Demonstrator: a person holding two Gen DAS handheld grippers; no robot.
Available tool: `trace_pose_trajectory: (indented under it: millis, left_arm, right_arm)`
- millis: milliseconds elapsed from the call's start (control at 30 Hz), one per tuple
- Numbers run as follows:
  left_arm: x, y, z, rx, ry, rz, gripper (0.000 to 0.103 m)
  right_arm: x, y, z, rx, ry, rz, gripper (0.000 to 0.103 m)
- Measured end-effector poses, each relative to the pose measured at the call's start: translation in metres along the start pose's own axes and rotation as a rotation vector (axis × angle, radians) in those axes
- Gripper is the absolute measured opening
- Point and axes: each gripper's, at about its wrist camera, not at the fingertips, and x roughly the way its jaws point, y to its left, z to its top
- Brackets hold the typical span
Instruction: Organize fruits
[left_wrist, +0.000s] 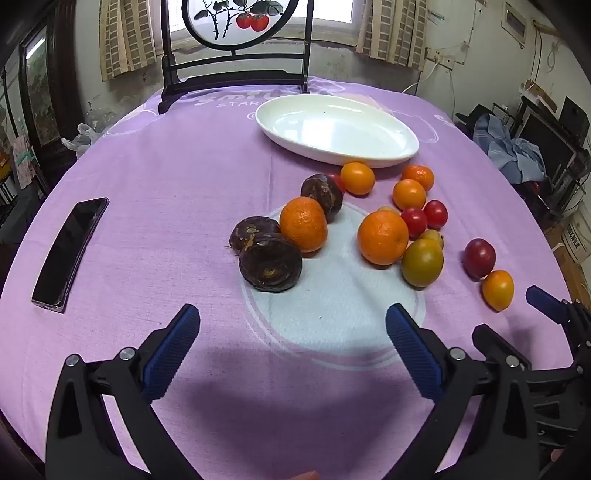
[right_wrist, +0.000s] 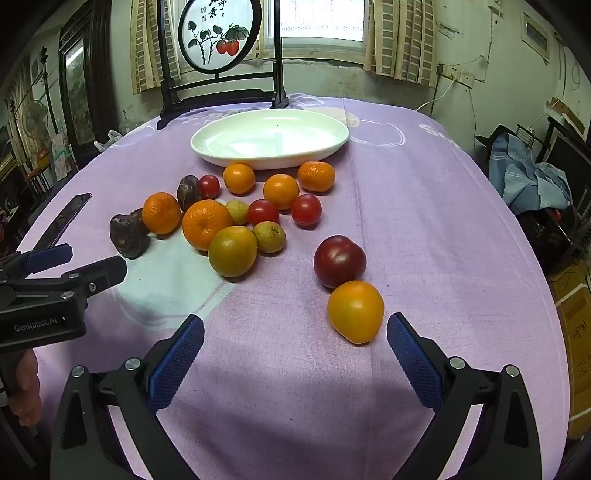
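Observation:
Fruits lie loose on the purple tablecloth in front of an empty white oval plate (left_wrist: 338, 129) (right_wrist: 269, 138). They include oranges (left_wrist: 303, 224) (right_wrist: 206, 224), small red tomatoes (right_wrist: 306, 209), dark brown water chestnuts (left_wrist: 270, 262) (right_wrist: 129, 232), a green-orange citrus (right_wrist: 232, 251), a dark red plum (right_wrist: 340, 261) and a yellow-orange fruit (right_wrist: 355, 311). My left gripper (left_wrist: 291, 325) is open and empty, just short of the chestnuts. My right gripper (right_wrist: 295, 336) is open and empty, with the yellow-orange fruit just ahead near its right finger.
A black phone (left_wrist: 70, 254) lies at the table's left. A dark wooden stand with a round persimmon painting (right_wrist: 219, 37) stands behind the plate. The right gripper shows at the left wrist view's right edge (left_wrist: 546, 306). Clutter surrounds the table.

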Motion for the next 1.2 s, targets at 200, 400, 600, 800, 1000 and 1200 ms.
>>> trace_pose_trajectory:
  millis: [200,400,600,800,1000,1200]
  left_arm:
    - [-0.0001,-0.0001,0.0,0.002,-0.005,0.003,0.099]
    - [0.0003,-0.0005,-0.0005,-0.003,0.0,-0.005,0.099]
    - [0.0018,0.0011,0.0002,-0.002,0.002,-0.006,0.099]
    - [0.0004,-0.0014,0.0011,0.003,0.004,-0.007,0.099]
    - [0.0008,-0.0027,0.0011,0.003,0.01,-0.009,0.099]
    - [0.0015,-0.0024,0.0007,0.002,0.01,-0.009,0.099]
  right_arm:
    - [0.0,-0.0001,0.0003,0.0,0.001,-0.001,0.1]
    - [-0.0003,-0.0001,0.0009,-0.001,0.0,0.001,0.1]
    - [-0.0007,0.0001,0.0016,-0.002,-0.001,0.0,0.1]
    - [-0.0008,0.0003,0.0017,-0.002,0.0,0.001,0.1]
    - [-0.0007,0.0003,0.0017,-0.002,0.0,0.001,0.1]
    - [-0.0004,0.0001,0.0016,-0.002,0.0,0.0,0.1]
